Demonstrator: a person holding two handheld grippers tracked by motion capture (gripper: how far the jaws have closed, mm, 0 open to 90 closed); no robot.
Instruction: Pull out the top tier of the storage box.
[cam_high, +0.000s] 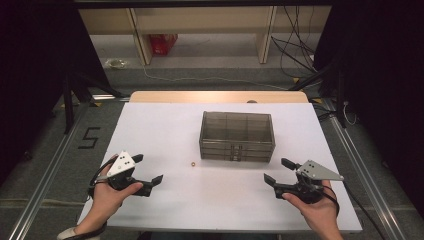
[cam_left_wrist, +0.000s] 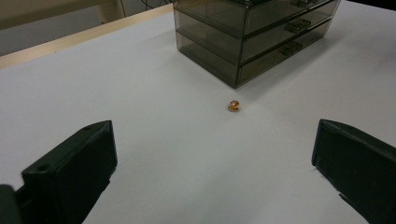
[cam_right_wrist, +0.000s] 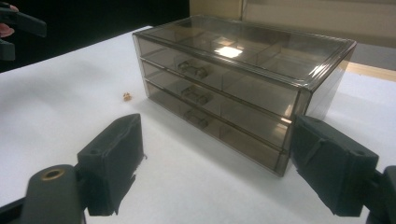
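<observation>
A smoky clear three-drawer box (cam_high: 237, 136) (cam_left_wrist: 254, 37) (cam_right_wrist: 243, 84) stands mid-table with all drawers closed, handles facing the person. A tiny orange-gold object (cam_high: 192, 163) (cam_left_wrist: 233, 105) (cam_right_wrist: 126, 96) lies on the white tabletop just off the box's front left corner. My left gripper (cam_high: 148, 170) (cam_left_wrist: 215, 172) is held low at the near left, open, nothing between its jaws, aimed toward the small object. My right gripper (cam_high: 278, 171) (cam_right_wrist: 215, 163) is held low at the near right, open and empty, facing the box's drawer fronts.
The white table (cam_high: 165, 130) ends in a wooden strip (cam_high: 215, 96) at the far side. Beyond it are a shelf frame (cam_high: 200, 25), a red package (cam_high: 163, 43) and cables (cam_high: 295, 45) on the floor. Metal rails (cam_high: 45, 170) flank the table.
</observation>
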